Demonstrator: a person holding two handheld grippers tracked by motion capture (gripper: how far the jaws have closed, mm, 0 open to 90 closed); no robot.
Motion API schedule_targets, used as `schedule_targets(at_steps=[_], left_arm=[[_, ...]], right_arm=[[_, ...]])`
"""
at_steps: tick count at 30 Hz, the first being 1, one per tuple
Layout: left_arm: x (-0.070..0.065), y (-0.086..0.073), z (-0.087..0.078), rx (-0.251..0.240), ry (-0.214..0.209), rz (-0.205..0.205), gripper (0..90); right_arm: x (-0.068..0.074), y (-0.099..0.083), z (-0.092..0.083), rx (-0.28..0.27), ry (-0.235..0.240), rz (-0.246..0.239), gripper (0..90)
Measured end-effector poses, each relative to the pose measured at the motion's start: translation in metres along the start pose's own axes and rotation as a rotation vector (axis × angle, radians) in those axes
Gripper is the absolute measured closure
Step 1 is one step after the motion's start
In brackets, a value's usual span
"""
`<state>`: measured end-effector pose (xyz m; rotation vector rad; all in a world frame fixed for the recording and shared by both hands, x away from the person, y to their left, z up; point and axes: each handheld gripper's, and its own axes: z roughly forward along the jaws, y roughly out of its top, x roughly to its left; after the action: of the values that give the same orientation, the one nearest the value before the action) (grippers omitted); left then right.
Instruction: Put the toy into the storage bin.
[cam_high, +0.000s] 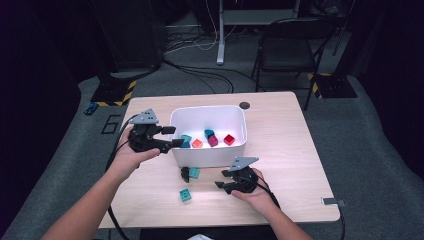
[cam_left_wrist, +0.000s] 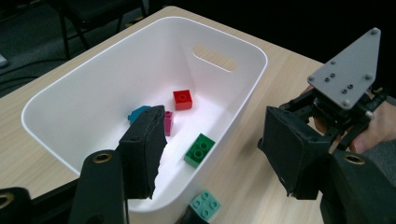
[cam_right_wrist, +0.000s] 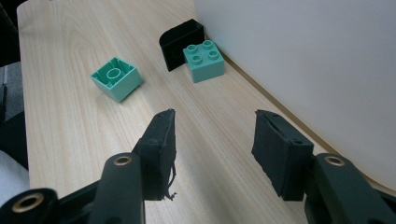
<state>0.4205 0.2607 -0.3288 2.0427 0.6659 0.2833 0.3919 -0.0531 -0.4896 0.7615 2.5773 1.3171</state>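
Most bricks already lie in the white bin (cam_high: 208, 150) — red brick (cam_high: 229, 139), green brick (cam_left_wrist: 199, 149) and others. Left gripper (cam_high: 172, 136), at the bin's nine o'clock rim, gapes empty. Right gripper (cam_high: 222, 180), at five o'clock, also parted, empty. Left outside: two teal bricks (cam_right_wrist: 203, 61) (cam_right_wrist: 116, 77) and a black brick (cam_right_wrist: 176, 41)

My left gripper (cam_high: 170, 136) mid-left of frame, jaws wide and empty, right gripper (cam_high: 223, 180) lower centre, jaws parted, empty, both forearms rising from the bottom edge
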Motion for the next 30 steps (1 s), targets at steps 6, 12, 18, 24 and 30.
schedule_targets(at_steps=[6, 12, 18, 24, 30], left_arm=[[-0.007, -0.017, -0.007, 0.013, -0.003, 0.007, 39.8], [-0.017, -0.04, -0.004, 0.031, -0.01, 0.015, 39.9], [-0.02, -0.063, 0.0, 0.029, -0.016, 0.0, 40.1], [-0.018, -0.089, 0.01, 0.02, 0.002, -0.044, 40.2], [-0.014, -0.108, 0.022, 0.046, 0.001, -0.064, 40.4]], right_arm=[[0.001, 0.0, 0.001, 0.007, 0.001, 0.013, 48.5], [0.001, 0.0, 0.001, 0.006, 0.0, 0.011, 48.5], [0.002, 0.0, 0.002, 0.008, -0.002, 0.008, 48.4], [0.001, 0.0, 0.002, 0.006, -0.005, 0.007, 48.4], [0.002, 0.0, 0.003, 0.01, -0.004, -0.002, 48.5]])
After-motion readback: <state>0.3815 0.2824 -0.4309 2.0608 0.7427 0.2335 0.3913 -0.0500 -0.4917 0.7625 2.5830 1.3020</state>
